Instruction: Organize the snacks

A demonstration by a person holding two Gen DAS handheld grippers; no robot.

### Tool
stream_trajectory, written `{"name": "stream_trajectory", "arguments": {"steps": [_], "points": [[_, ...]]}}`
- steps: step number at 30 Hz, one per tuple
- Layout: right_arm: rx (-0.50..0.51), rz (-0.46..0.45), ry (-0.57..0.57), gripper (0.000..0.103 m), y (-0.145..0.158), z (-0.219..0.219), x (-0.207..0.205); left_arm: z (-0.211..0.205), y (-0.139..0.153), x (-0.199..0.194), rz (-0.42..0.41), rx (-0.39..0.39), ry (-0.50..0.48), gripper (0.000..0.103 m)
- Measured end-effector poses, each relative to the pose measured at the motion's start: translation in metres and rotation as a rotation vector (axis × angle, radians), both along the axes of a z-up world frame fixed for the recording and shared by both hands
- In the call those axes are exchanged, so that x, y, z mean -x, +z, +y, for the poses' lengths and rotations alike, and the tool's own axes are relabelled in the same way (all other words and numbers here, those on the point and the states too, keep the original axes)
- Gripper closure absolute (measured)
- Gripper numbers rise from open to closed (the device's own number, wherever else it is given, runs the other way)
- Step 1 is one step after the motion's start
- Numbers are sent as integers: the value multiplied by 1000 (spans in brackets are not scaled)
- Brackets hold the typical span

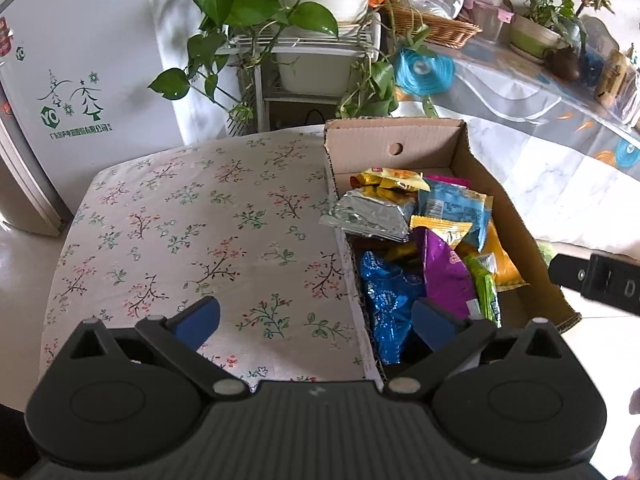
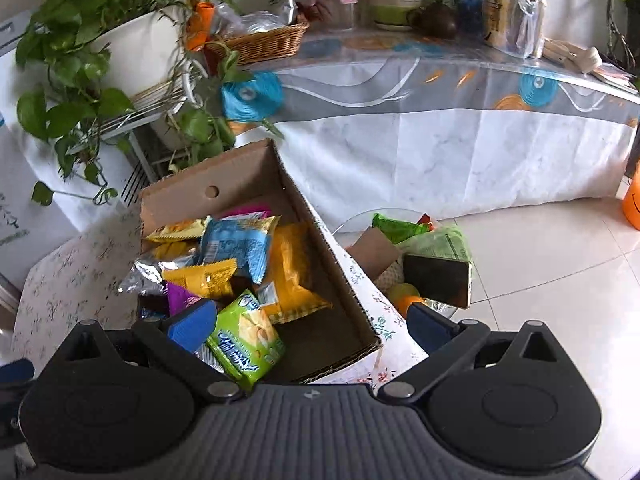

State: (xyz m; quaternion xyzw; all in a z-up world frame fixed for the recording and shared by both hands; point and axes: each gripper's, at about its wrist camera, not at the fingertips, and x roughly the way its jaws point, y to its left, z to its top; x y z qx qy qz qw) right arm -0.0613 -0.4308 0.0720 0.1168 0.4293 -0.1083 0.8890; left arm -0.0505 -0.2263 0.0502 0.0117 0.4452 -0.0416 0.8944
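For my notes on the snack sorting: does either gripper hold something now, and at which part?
Nothing is held. The left gripper and the right gripper both stand open over the cardboard box; no snack packet is pinched between the pads.

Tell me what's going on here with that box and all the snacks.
A person is sorting snacks with a pair of tongs in each hand. Both the left tongs and the right tongs are open and hold nothing. The cardboard box sits on a flowered tablecloth and is heaped with packets, among them a silver packet and a green packet. No packets lie on the visible part of the cloth.
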Motion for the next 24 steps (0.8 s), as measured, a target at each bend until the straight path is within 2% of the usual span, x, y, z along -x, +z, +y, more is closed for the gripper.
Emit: {"name": "stream_trajectory", "arguments": {"steps": [14, 24], "points": [[32, 21, 41, 0, -2, 9, -6, -6, 6, -7, -9, -24, 4, 1], [36, 24, 23, 0, -2, 10, -8, -9, 8, -12, -1, -50, -4, 1]]}}
